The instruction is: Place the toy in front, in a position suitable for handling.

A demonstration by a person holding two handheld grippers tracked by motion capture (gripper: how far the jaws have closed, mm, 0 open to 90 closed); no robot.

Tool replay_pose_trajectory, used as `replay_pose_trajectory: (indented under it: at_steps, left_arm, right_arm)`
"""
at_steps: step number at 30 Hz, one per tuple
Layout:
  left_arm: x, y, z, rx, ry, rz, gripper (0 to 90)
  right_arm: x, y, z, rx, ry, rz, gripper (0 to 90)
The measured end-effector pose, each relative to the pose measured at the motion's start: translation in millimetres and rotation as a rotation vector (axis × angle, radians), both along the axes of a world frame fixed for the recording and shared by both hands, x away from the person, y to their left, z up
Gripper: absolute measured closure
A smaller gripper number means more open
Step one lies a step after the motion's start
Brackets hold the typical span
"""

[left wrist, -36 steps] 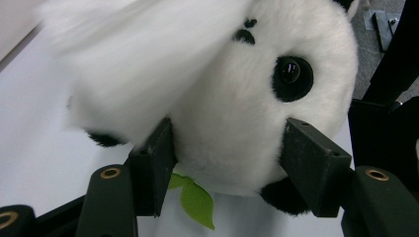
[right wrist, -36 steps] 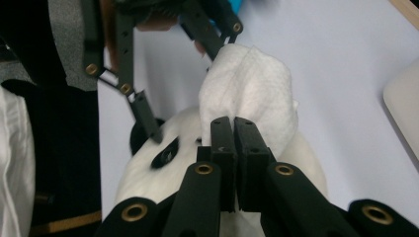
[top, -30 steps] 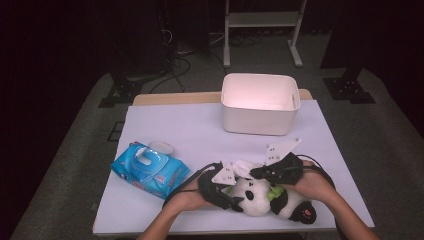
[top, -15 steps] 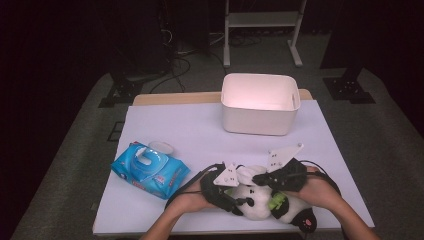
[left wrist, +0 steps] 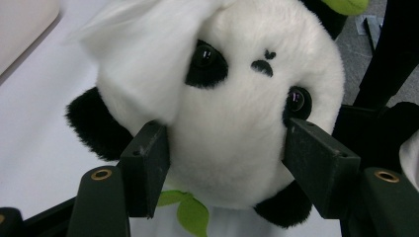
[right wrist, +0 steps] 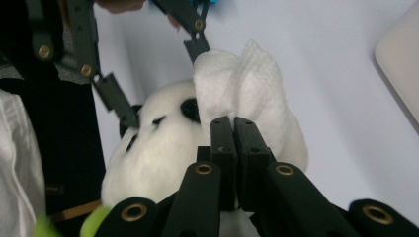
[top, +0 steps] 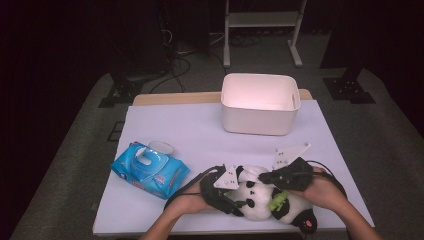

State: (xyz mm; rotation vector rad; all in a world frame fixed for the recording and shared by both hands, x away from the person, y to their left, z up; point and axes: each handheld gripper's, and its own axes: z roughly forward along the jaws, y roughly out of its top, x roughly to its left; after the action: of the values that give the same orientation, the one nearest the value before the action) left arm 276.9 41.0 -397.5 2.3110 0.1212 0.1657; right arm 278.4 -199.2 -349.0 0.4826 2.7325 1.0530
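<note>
One plush panda [top: 260, 197] lies at the near edge of the table [top: 190, 125], its head clamped between the jaws of the left gripper [left wrist: 225, 153]. The right gripper [right wrist: 233, 136] — jaws together — pinches one white wipe [right wrist: 247, 84] against the panda's face. Also present: one blue wipes pack [top: 149, 169] — printing unreadable — and one white bin [top: 260, 105].

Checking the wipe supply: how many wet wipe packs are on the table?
1: the blue wet wipe pack lies on the table's left side, left of the panda. More could hide inside the bin.
</note>
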Motion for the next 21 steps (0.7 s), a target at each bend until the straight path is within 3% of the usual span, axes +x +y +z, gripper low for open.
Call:
replay_pose_trajectory:
  at_steps: [6,12,17,21]
  left_arm:
    - [2.5,3.2,-2.6,0.001,0.028,0.015,40.1]
    - [-0.3,-7.3,-7.1,0.008,0.015,0.015,42.3]
    - [-1.6,-15.5,-8.7,-0.020,0.039,0.007,42.4]
    - [-4.6,-18.0,-9.9,-0.019,0.025,-0.006,42.2]
  right_arm:
    - [-0.1,-17.0,-5.8,0.001,0.029,-0.041,87.4]
    - [3.3,-16.6,-3.8,-0.019,0.019,-0.027,87.4]
    - [6.0,-26.5,-5.3,-0.002,0.041,-0.047,87.4]
    - [4.0,-22.1,-4.2,0.012,0.033,-0.046,87.4]
